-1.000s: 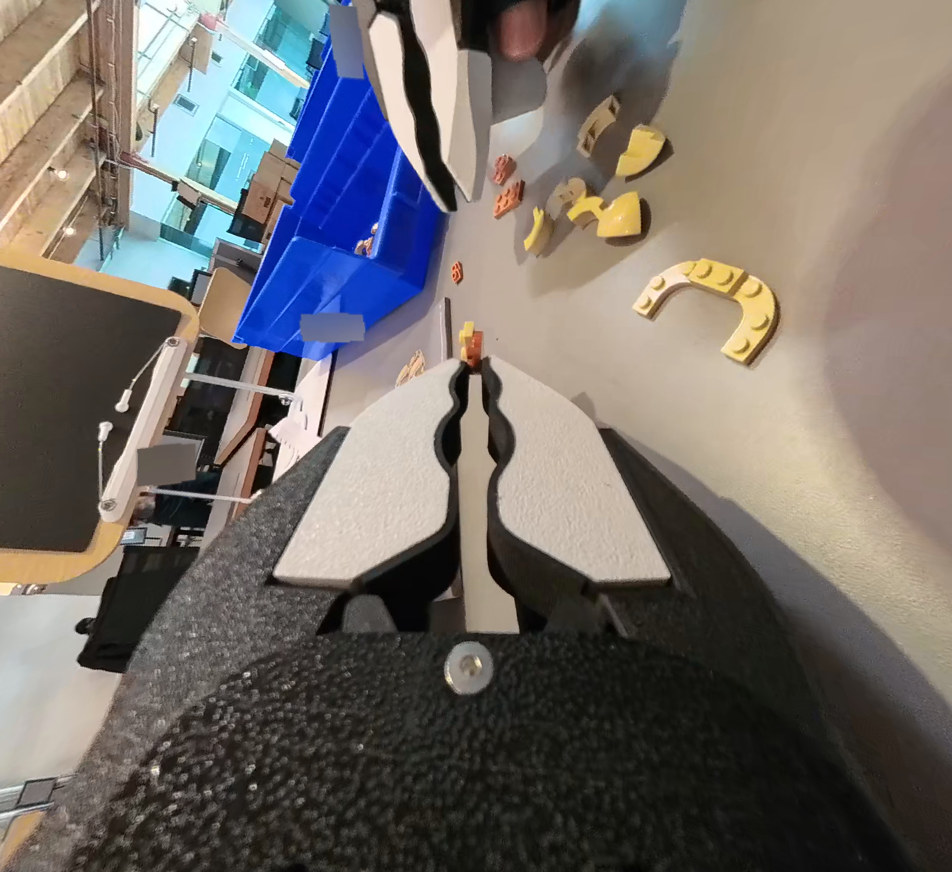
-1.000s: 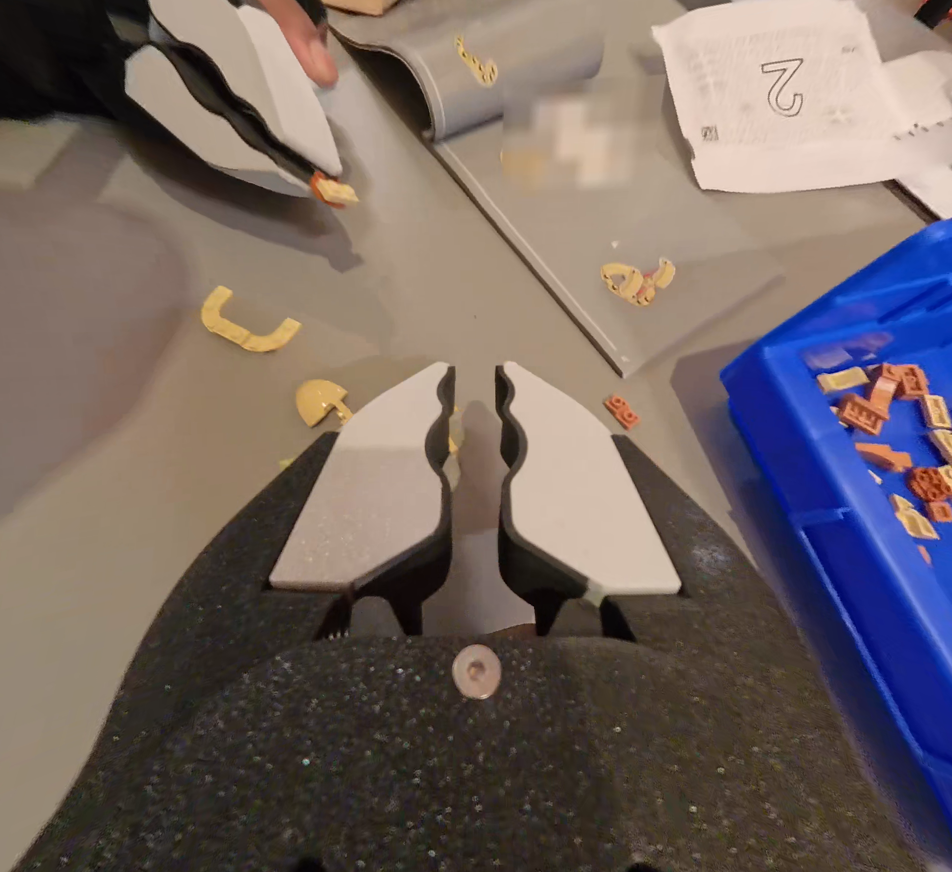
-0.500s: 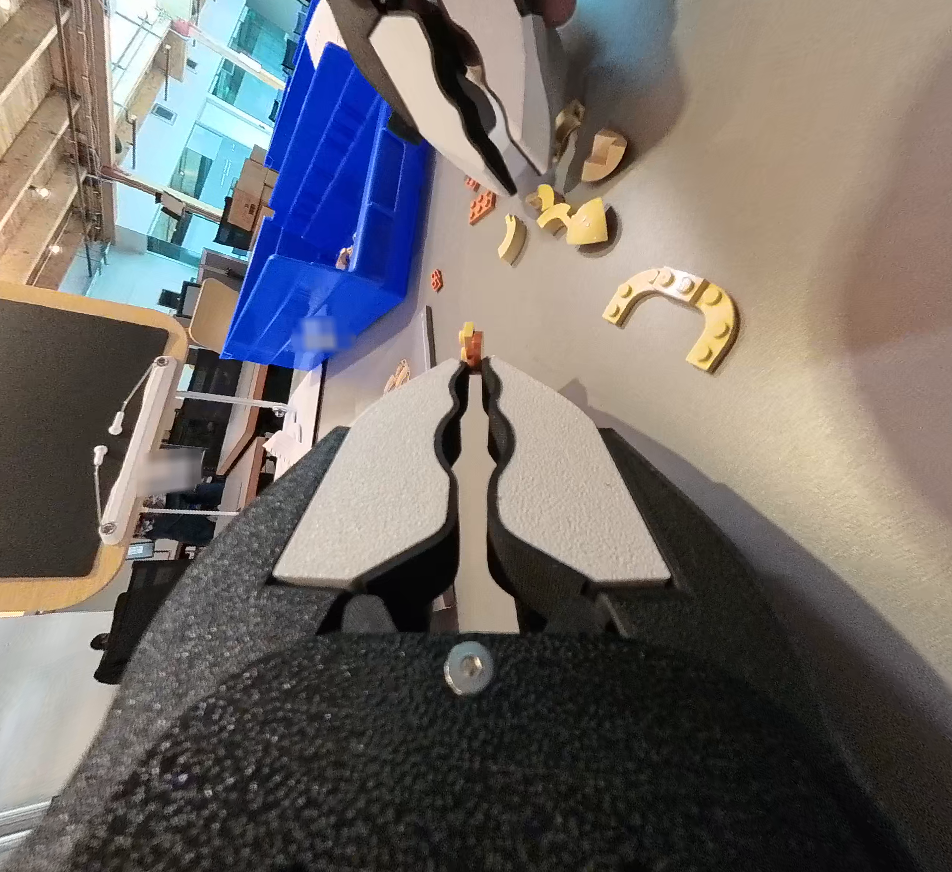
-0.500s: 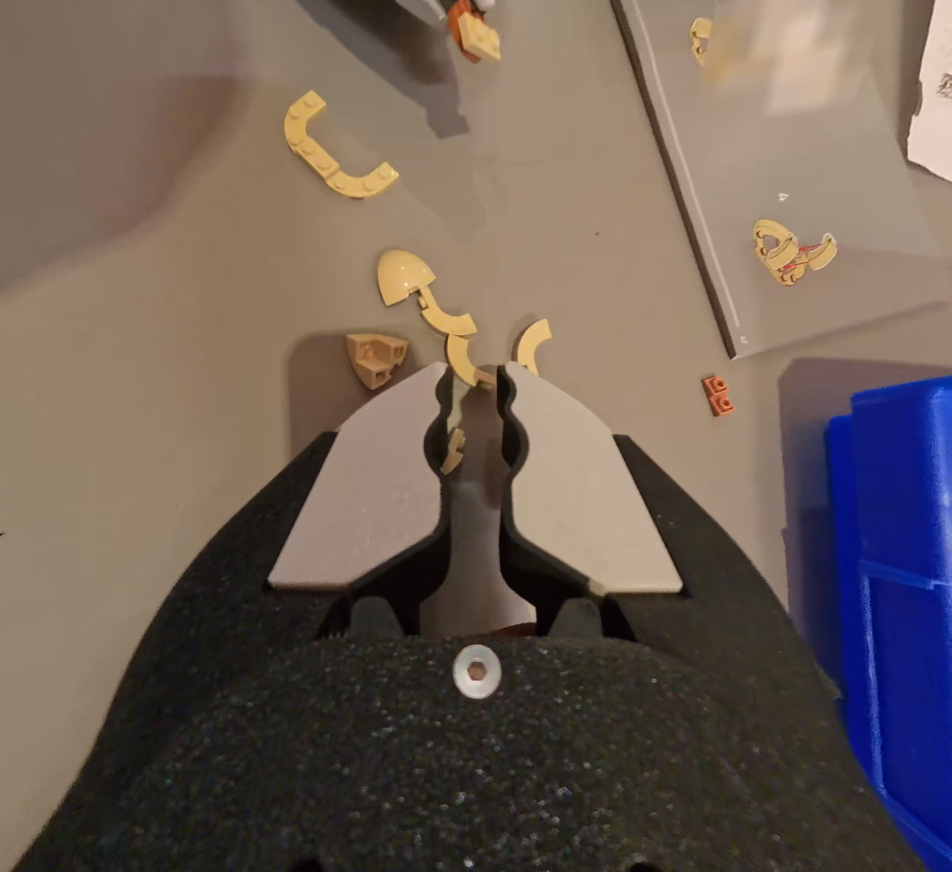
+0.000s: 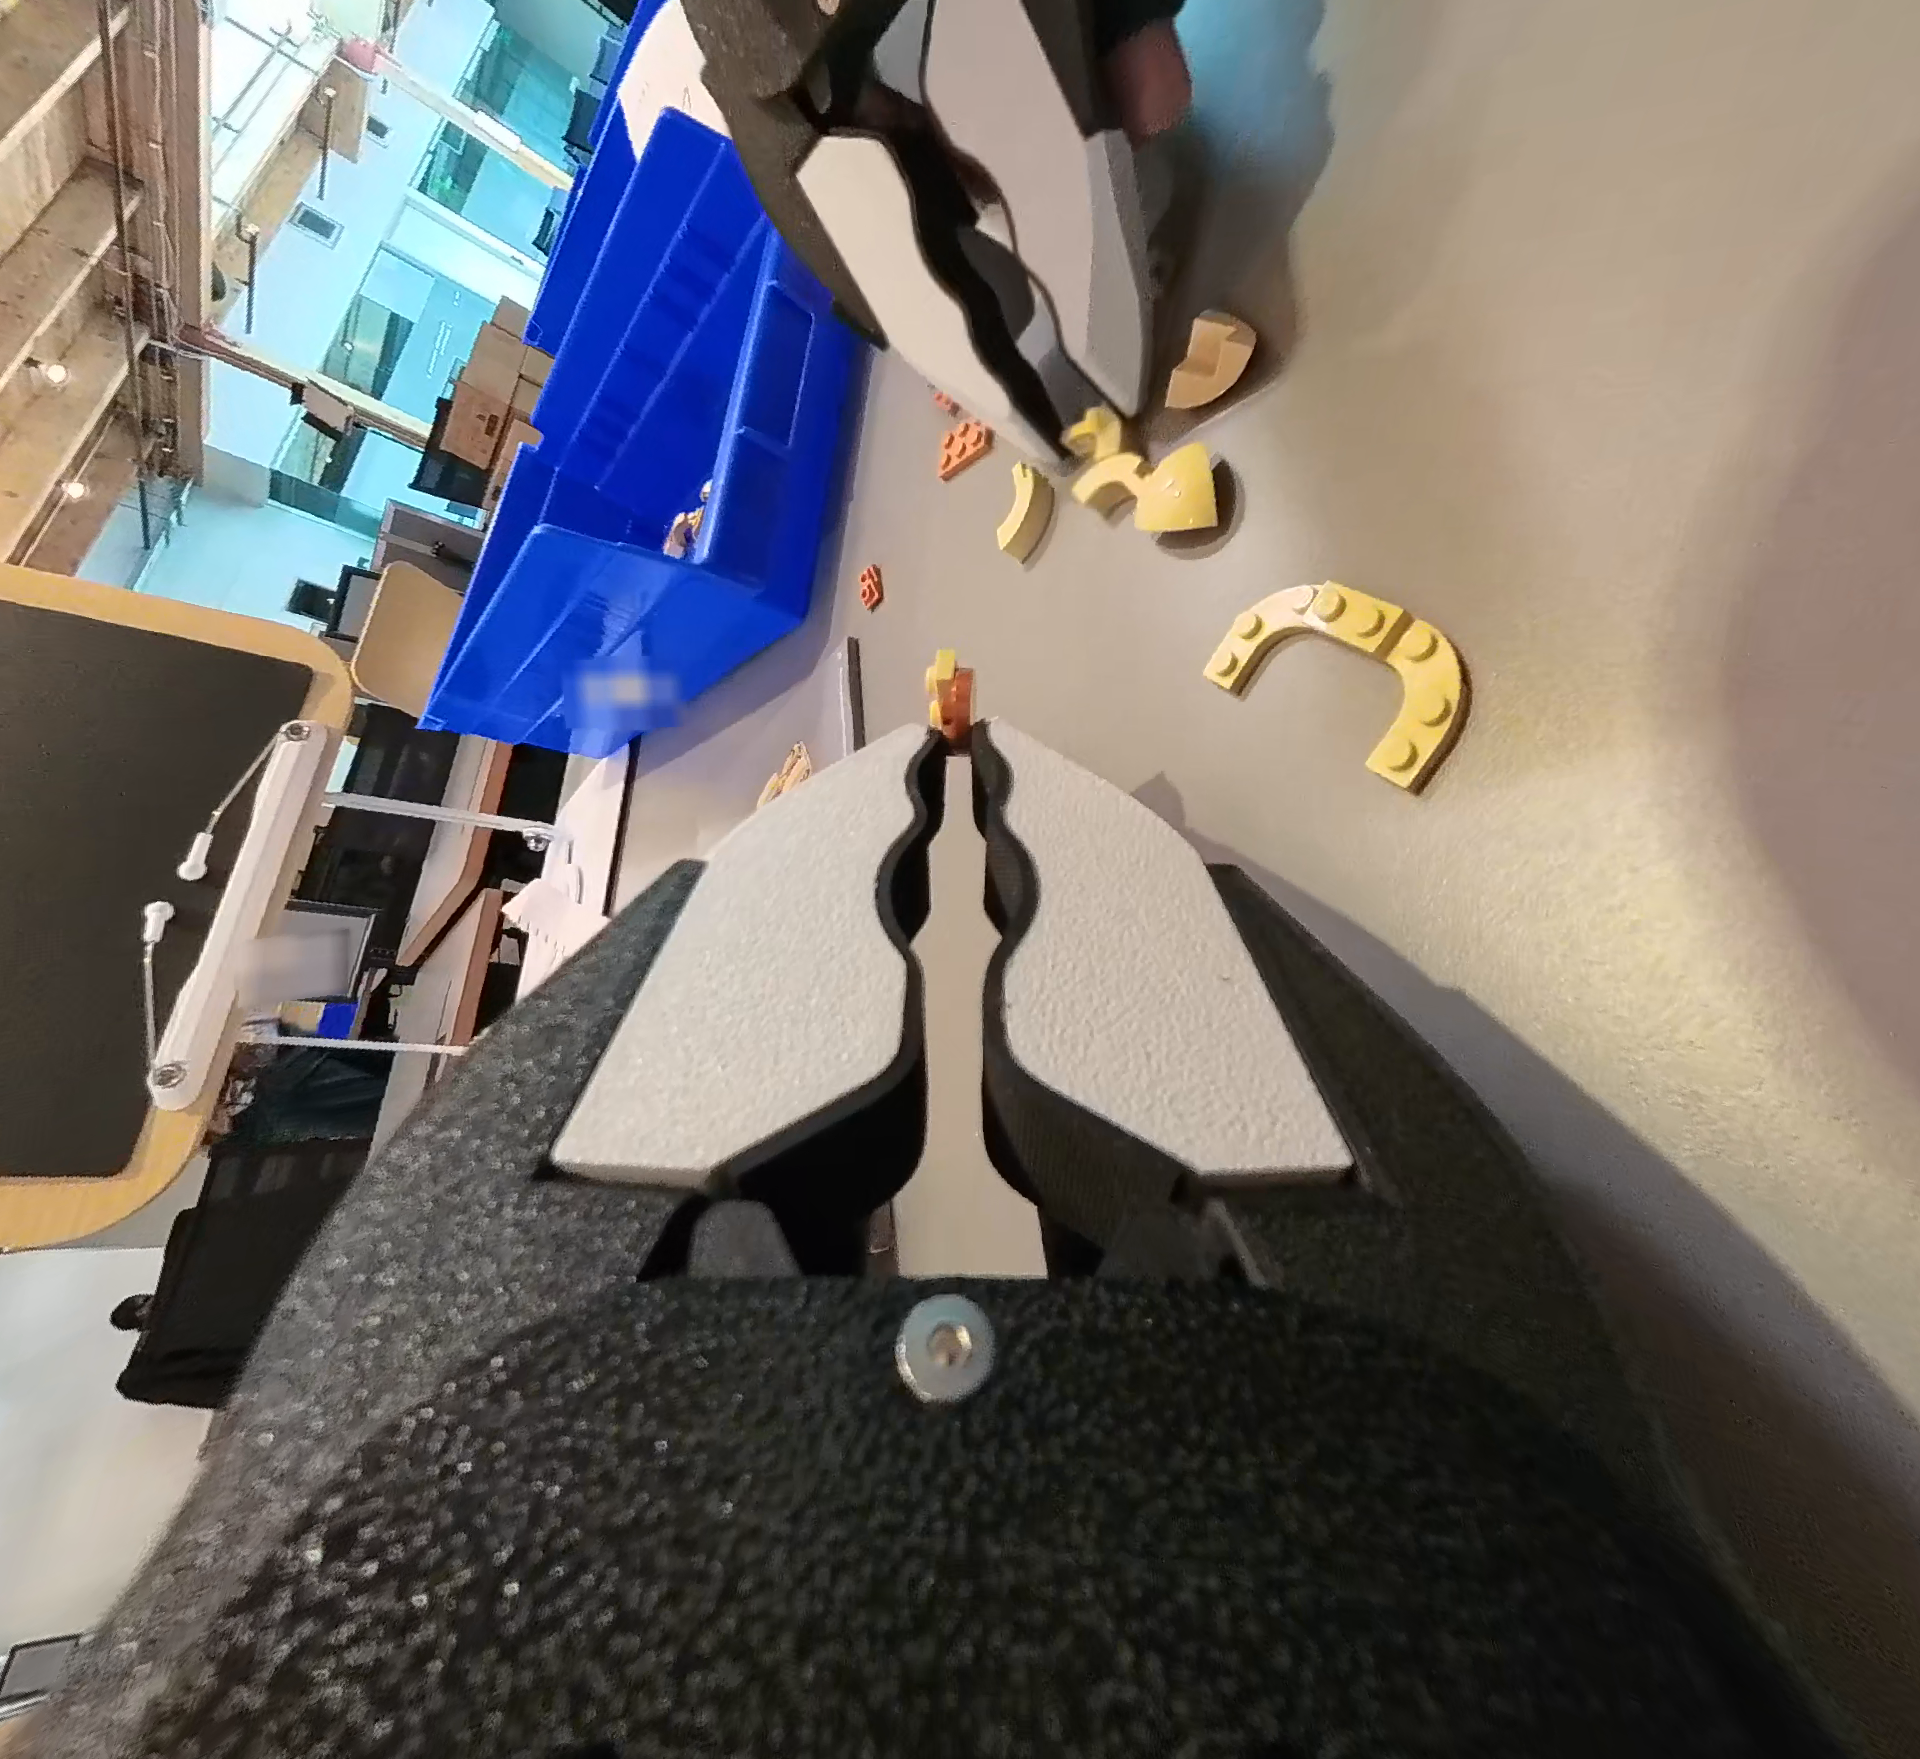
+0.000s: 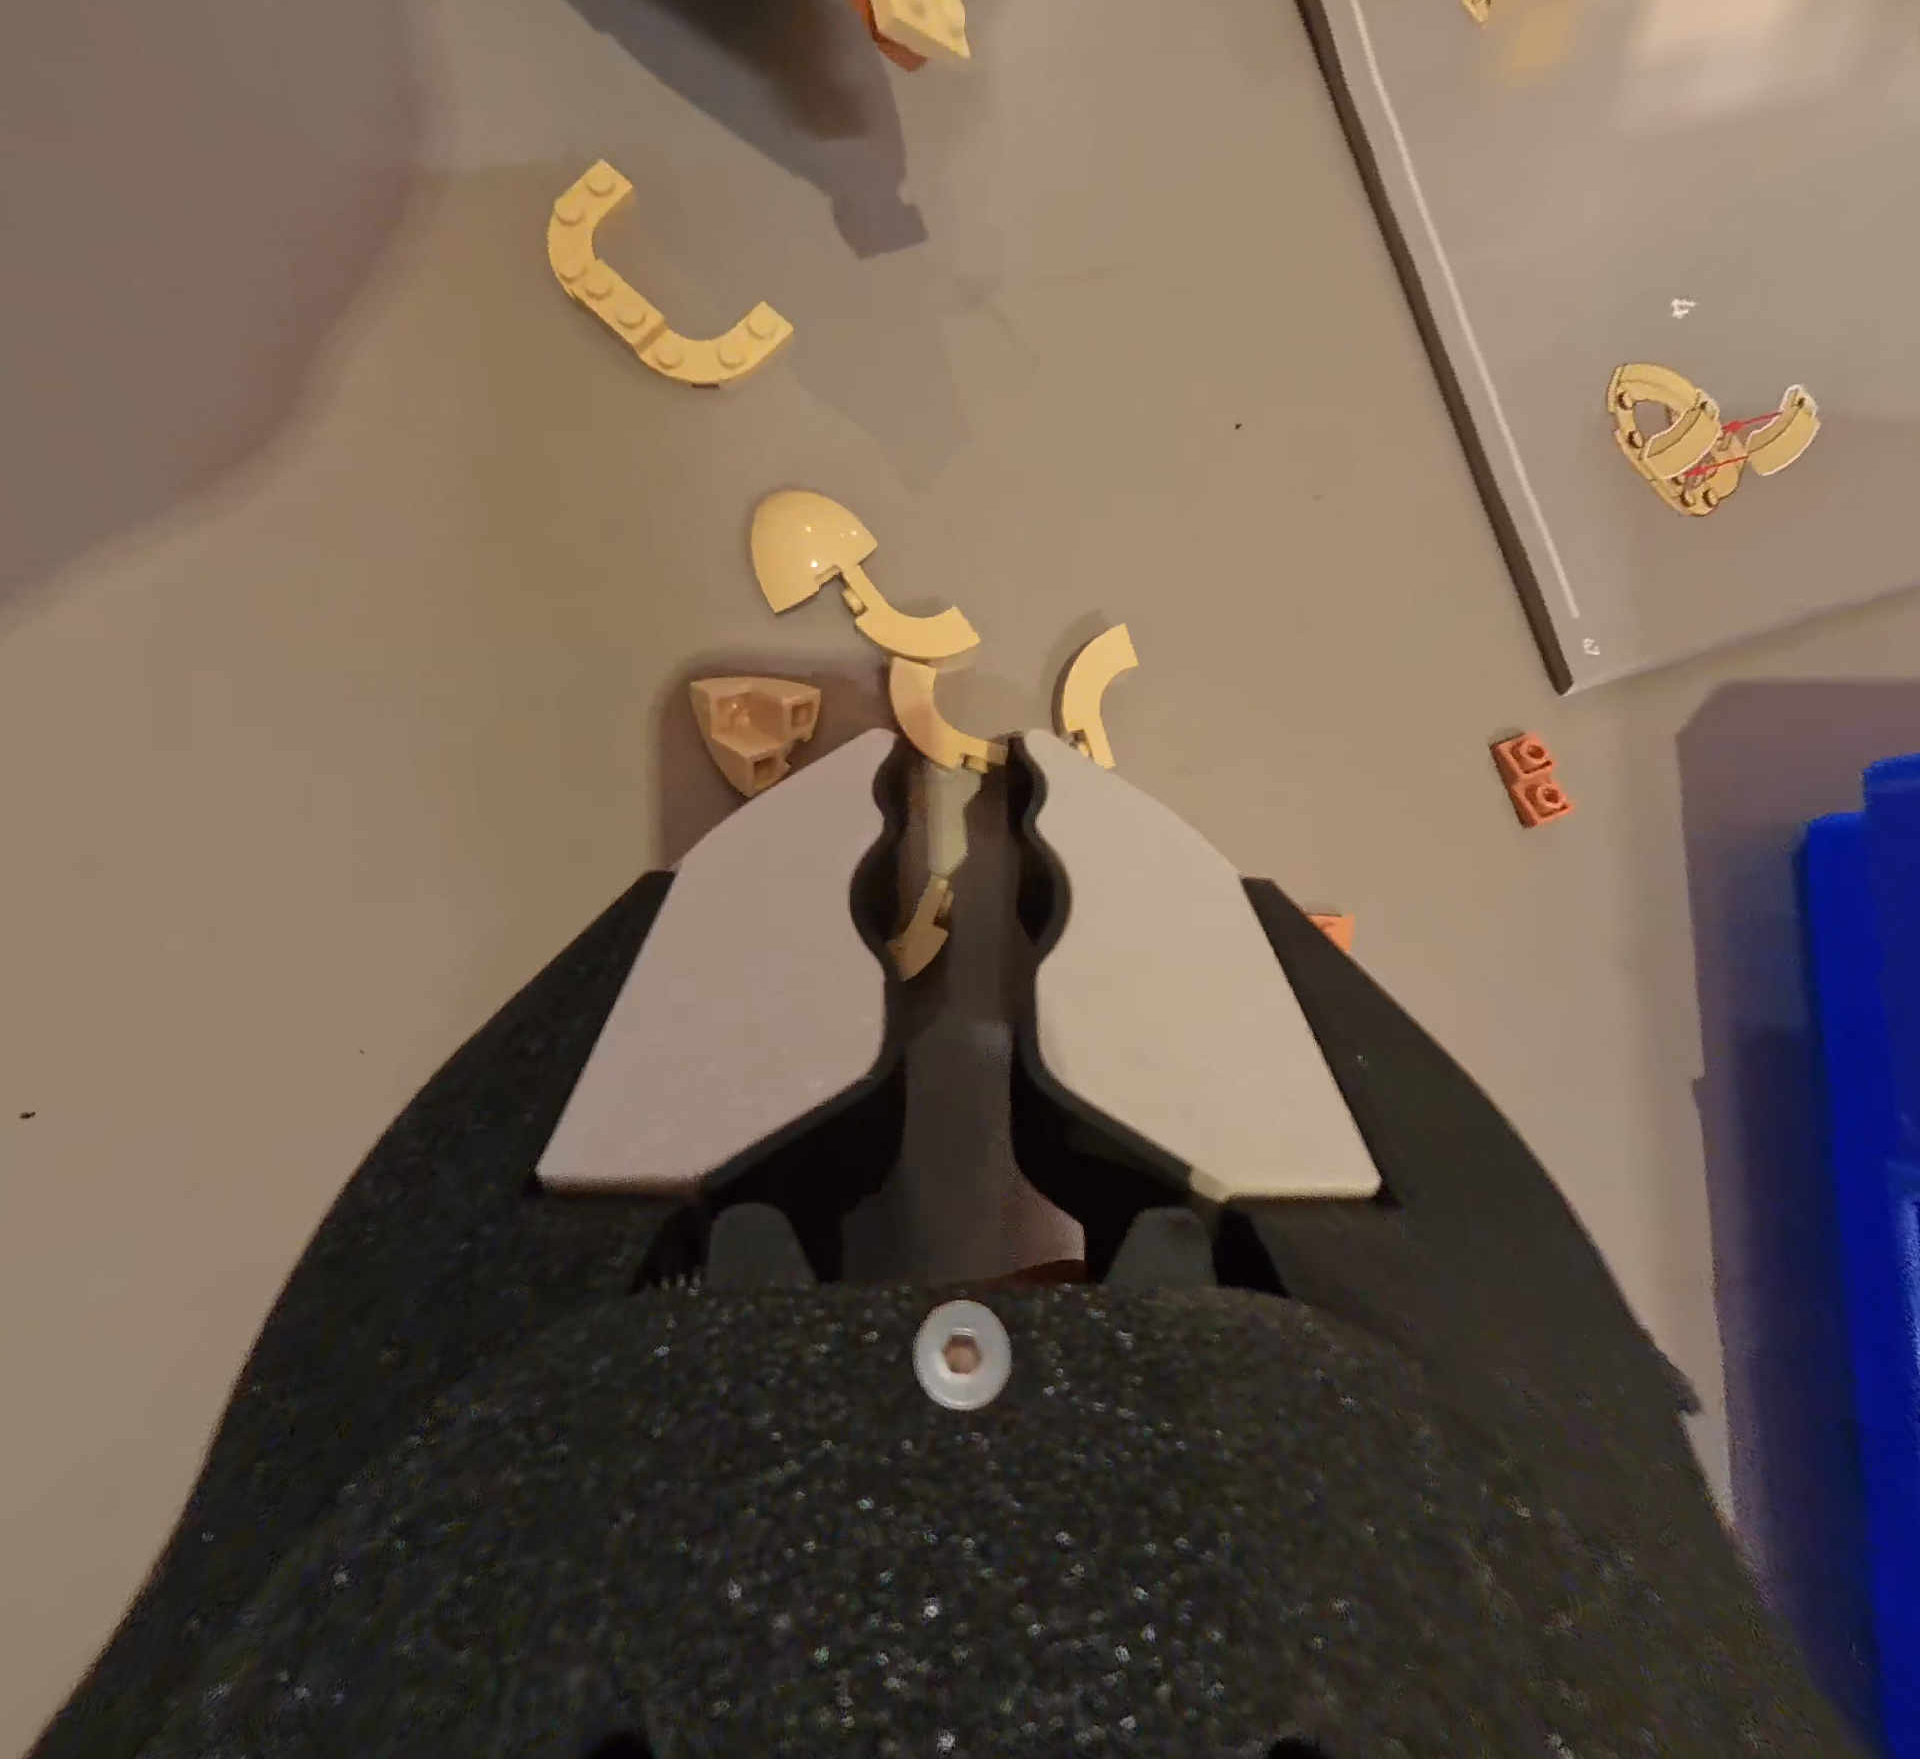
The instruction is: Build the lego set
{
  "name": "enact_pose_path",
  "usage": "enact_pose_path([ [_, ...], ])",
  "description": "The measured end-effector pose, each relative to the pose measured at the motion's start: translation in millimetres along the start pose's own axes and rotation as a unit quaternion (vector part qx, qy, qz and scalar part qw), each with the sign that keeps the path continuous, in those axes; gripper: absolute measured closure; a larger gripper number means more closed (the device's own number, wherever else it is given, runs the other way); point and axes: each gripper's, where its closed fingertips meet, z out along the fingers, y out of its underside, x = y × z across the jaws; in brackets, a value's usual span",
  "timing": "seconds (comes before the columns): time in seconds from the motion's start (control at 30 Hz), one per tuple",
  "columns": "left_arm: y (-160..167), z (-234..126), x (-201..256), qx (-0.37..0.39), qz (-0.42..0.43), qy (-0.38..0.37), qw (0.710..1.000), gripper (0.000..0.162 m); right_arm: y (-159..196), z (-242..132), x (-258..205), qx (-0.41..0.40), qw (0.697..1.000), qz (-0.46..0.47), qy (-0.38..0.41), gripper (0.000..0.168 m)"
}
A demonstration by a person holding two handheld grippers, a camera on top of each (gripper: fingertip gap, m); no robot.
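My left gripper [image 5: 953, 738] is shut on a small orange-and-tan brick stack [image 5: 951, 693] and holds it above the grey table; the stack also shows in the right wrist view [image 6: 914, 10]. My right gripper [image 6: 958, 751] is open, low over a cluster of tan pieces, its tips on either side of a tan curved piece [image 6: 925, 712]. Close by lie a tan arch [image 6: 920, 634], a tan dome [image 6: 805, 556], another curved piece [image 6: 1096, 696] and an upturned corner piece [image 6: 758, 717]. A tan U-shaped plate [image 6: 644, 296] lies farther off, between the two grippers.
A blue bin [image 6: 1860, 1138] stands at the right edge of the right wrist view, with orange bricks [image 6: 1532, 779] on the table beside it. An open instruction booklet [image 6: 1662, 203] lies at the upper right. A person's gloved hand [image 5: 1143, 36] holds the right gripper. About 4 cm separates my right fingertips from the tan dome [image 6: 805, 556]. My left wrist view [image 5: 1167, 475] looks at it from another angle.
My right gripper has moved forward and down onto the tan cluster, and a curved piece now sits between its tips. The left gripper has kept its hold and barely moved.
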Motion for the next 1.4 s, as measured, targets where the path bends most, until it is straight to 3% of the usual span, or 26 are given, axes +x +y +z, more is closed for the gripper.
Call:
enact_pose_path([
  [0.3,-1,0,1,0.001,-0.004,0.002,1.000,0.157,-10,-7,0,0.031,0.999,-0.026,-0.006,0.152],
  [0.7,-12,7,16,-0.002,0.024,0.029,0.999,0.157,-65,-8,-36,0.130,0.982,-0.122,-0.057,0.152],
  [0.97,-14,8,22,-0.018,0.044,0.038,0.998,0.157,-74,6,-35,0.117,0.981,-0.150,-0.036,0.152],
  [1.4,-25,6,38,-0.016,0.126,0.066,0.990,0.157,-66,15,-48,0.105,0.976,-0.172,-0.086,0.152],
])
